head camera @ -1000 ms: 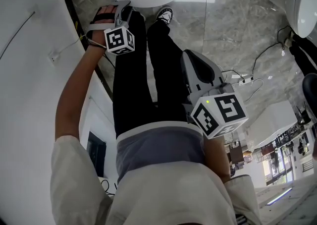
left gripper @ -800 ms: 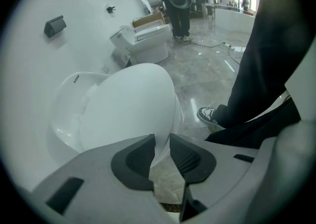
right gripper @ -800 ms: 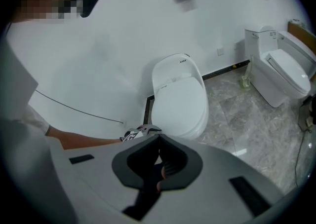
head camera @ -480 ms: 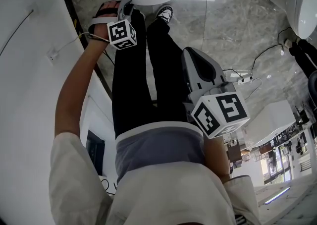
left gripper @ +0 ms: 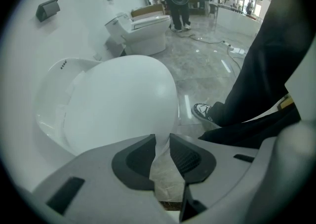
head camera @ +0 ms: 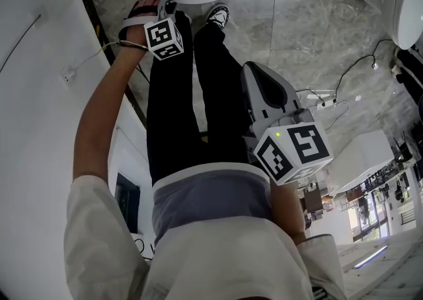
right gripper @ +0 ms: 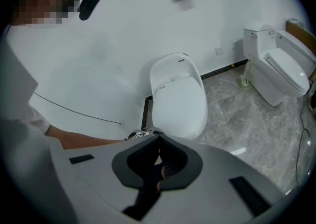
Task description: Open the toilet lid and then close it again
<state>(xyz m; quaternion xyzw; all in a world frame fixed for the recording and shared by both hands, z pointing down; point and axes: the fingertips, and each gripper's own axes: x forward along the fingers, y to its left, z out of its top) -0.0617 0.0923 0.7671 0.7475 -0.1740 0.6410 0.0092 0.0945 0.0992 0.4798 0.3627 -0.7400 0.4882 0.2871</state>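
Left gripper (left gripper: 163, 138) jaws on toilet lid (left gripper: 123, 99)

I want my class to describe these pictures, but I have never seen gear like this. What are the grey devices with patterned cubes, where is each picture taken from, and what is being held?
There is no robot here. A person holds a two-jawed hand tool in each hand. One picture comes from a camera on the person's head, looking down past their body. The other two come from cameras riding on the tools.

The left gripper has its jaws closed on the front edge of a white toilet lid, which looks nearly down over the toilet. The right gripper is held away from it, jaws together, holding nothing. The patterned cube on each is part of the tool. A second toilet stands on the grey stone floor.
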